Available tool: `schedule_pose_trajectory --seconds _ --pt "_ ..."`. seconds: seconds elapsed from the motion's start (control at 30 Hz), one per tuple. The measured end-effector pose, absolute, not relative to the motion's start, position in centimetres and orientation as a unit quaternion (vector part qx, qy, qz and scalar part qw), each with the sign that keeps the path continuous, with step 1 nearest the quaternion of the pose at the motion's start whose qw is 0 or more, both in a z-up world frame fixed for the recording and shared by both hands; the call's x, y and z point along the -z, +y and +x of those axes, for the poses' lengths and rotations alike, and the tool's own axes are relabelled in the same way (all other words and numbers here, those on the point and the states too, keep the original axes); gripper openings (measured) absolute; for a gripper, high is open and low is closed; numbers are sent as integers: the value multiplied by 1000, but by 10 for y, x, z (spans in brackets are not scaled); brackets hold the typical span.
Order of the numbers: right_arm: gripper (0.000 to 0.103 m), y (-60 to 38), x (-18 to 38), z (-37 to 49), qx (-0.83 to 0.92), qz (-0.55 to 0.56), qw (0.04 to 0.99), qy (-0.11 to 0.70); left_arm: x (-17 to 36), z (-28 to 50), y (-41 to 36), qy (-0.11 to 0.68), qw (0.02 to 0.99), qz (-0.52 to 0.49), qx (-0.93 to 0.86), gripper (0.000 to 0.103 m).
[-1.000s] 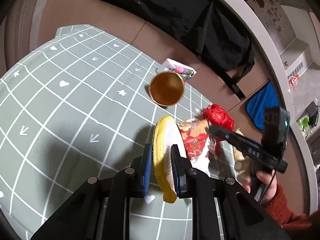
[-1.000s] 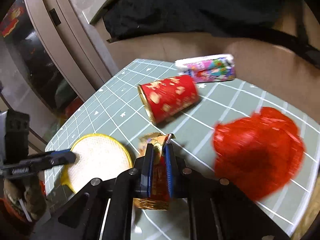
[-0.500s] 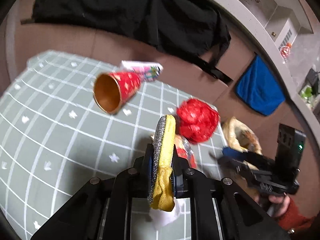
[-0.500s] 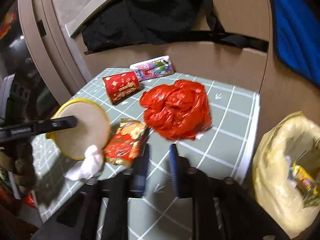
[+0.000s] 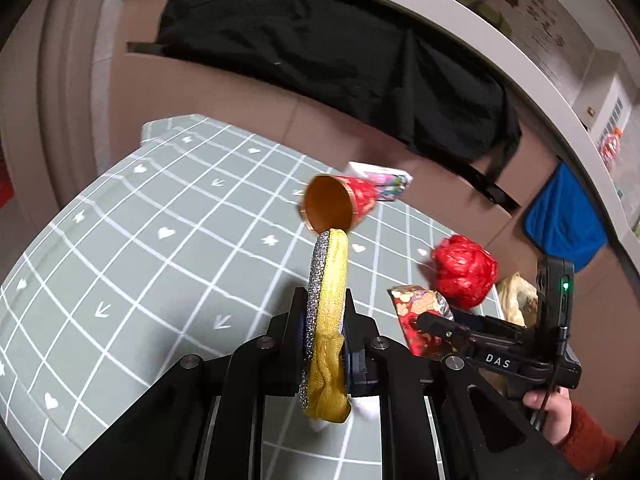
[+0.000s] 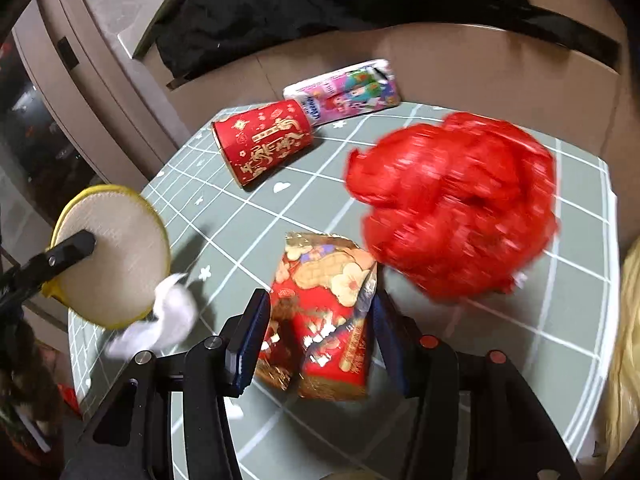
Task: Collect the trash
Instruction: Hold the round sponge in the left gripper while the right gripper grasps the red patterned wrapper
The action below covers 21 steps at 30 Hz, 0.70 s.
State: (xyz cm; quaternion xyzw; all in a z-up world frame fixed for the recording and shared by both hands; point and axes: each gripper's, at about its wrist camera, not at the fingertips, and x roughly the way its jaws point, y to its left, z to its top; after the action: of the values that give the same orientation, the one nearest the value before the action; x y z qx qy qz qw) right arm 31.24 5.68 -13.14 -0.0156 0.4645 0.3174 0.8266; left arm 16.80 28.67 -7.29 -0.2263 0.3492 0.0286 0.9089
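Left wrist view: the left hand-held gripper (image 5: 326, 332) is clamped tight on a round yellow-rimmed scrubbing pad (image 5: 326, 312), held edge-on and upright above the tabletop (image 5: 160, 240), which is covered by a grey-green gridded mat. At 12 o'clock from the pad, just past its top edge, a red paper cup (image 5: 340, 206) lies on its side with its mouth toward the camera; a pink printed pack (image 5: 384, 182) lies just behind it at 1 o'clock. At 3 o'clock sit a crumpled red plastic bag (image 5: 464, 276) and a red and gold snack wrapper (image 5: 420, 320), the wrapper partly covered by the right hand-held gripper (image 5: 436, 326), gripped by a hand (image 5: 548, 412) in a rust-red sleeve. A yellowish trash bag (image 5: 518, 300) shows beyond that, off the mat's edge.

In the right wrist view the right hand-held gripper (image 6: 316, 328) has just been opening and its jaws stand wide, with the snack wrapper (image 6: 324, 308) lying on the mat between them; the pads straddle it, and I cannot tell whether either one touches it. The red plastic bag (image 6: 456, 208), blurred, lies at 1 o'clock, touching or overlapping the wrapper's far corner. The red cup (image 6: 264, 140) is at 11 o'clock, well apart, with the pink pack (image 6: 344, 92) touching its base. At 9 o'clock is the scrubbing pad (image 6: 112, 256), face on, in the left hand-held gripper (image 6: 76, 246), and a crumpled white tissue (image 6: 160, 324) lies just below it, near the right gripper's left finger.
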Motion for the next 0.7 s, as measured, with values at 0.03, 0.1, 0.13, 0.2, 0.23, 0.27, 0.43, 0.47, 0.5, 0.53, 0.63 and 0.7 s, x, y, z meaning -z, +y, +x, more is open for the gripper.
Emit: schedule_pose_trajectory --seconds 0.03,0.1,0.13,0.2,0.23,0.27,0.43,0.47,0.5,0.53,0.63,0.7 --pt "52 61 133 312 -316 -23 828 464 75 166 292 348 908 -233 -31 15" --pt "57 74 134 309 -311 -53 829 461 77 164 299 345 906 -244 -33 15" --pt "60 78 134 309 -308 -66 830 461 78 164 300 344 905 -247 -32 15" --pt "62 83 136 306 -301 -84 831 460 79 163 305 342 905 -253 -32 15" --pt "64 84 136 305 -299 -88 832 459 78 162 306 340 905 -255 -32 15" --pt "64 85 137 305 -296 -90 833 458 78 162 307 339 905 -256 -32 15" --pt "64 91 138 300 -293 -127 833 452 75 161 309 331 906 -262 -29 15" --pt "62 92 139 297 -290 -138 834 448 73 160 309 329 907 -262 -27 15" --pt "51 92 138 295 -283 -153 838 440 71 161 307 327 908 -262 -25 15" --pt "30 91 136 294 -284 -158 840 436 69 161 305 325 909 -260 -21 15" --pt "15 81 121 291 -306 -135 843 422 61 163 300 318 914 -253 -12 15" --pt "15 73 107 285 -316 -119 850 404 56 164 299 312 916 -250 -10 15"
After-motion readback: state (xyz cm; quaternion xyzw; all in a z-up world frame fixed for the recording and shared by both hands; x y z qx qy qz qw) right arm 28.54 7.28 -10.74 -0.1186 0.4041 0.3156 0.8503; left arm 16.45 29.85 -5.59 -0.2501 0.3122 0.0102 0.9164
